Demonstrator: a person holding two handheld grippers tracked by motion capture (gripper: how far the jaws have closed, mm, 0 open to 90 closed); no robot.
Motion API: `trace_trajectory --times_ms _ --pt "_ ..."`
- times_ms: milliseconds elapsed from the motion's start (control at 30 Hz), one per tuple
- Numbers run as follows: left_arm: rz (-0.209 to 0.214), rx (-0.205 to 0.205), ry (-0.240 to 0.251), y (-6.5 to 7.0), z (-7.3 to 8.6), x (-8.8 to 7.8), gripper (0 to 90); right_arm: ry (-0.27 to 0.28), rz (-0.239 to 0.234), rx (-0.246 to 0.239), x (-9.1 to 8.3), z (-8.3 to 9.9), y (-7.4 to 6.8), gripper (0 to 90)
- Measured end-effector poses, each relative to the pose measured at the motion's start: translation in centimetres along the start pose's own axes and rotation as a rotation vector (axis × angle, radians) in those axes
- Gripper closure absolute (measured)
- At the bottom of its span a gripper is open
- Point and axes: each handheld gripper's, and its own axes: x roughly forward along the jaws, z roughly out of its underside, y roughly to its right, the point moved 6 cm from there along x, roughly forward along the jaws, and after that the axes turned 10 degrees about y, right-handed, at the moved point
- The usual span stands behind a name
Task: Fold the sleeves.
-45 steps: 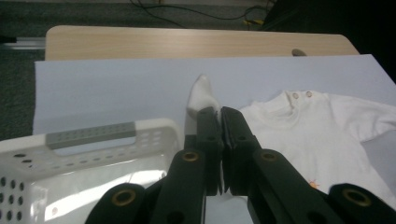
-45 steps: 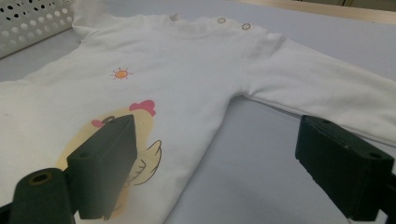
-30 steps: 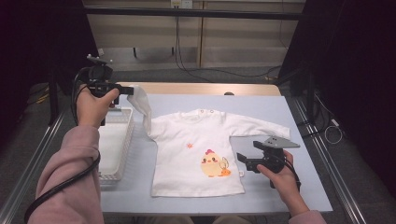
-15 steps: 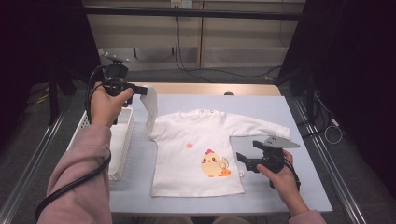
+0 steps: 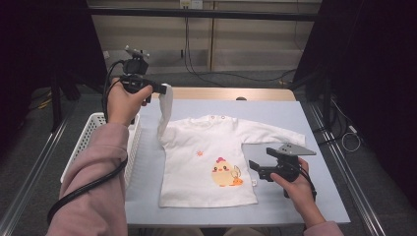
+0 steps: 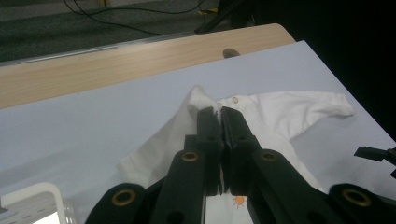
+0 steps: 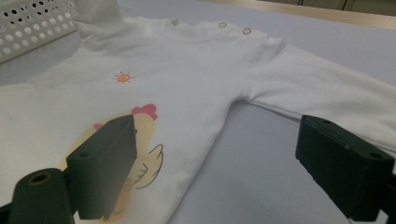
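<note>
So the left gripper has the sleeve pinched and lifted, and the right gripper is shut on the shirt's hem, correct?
Not quite. The left gripper does pinch the lifted sleeve, but the right gripper is open, holding nothing beside the shirt; the right gripper view shows this.

shirt (image 5: 209, 162) lies flat on the mat (image 5: 275, 118), mid-table. basket (image 5: 93, 132) sits left of it, at the mat's edge. left gripper (image 5: 164, 90) is above the shirt's left shoulder, lifting that sleeve (image 5: 164, 113). right gripper (image 5: 255, 169) is just right of the shirt's hem, below the other sleeve.
</note>
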Motion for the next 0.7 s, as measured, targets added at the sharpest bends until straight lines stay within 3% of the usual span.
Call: trace_trajectory --times_ms 233,700 --pt "0.028 0.0 0.024 1.3 -1.1 0.9 87.2 0.004 -0.003 -0.007 0.1 0.0 0.0 12.6" --pt "0.064 -0.012 -0.014 3.4 0.0 4.6 87.1 0.005 -0.006 -0.006 0.0 -0.1 0.0 12.6"
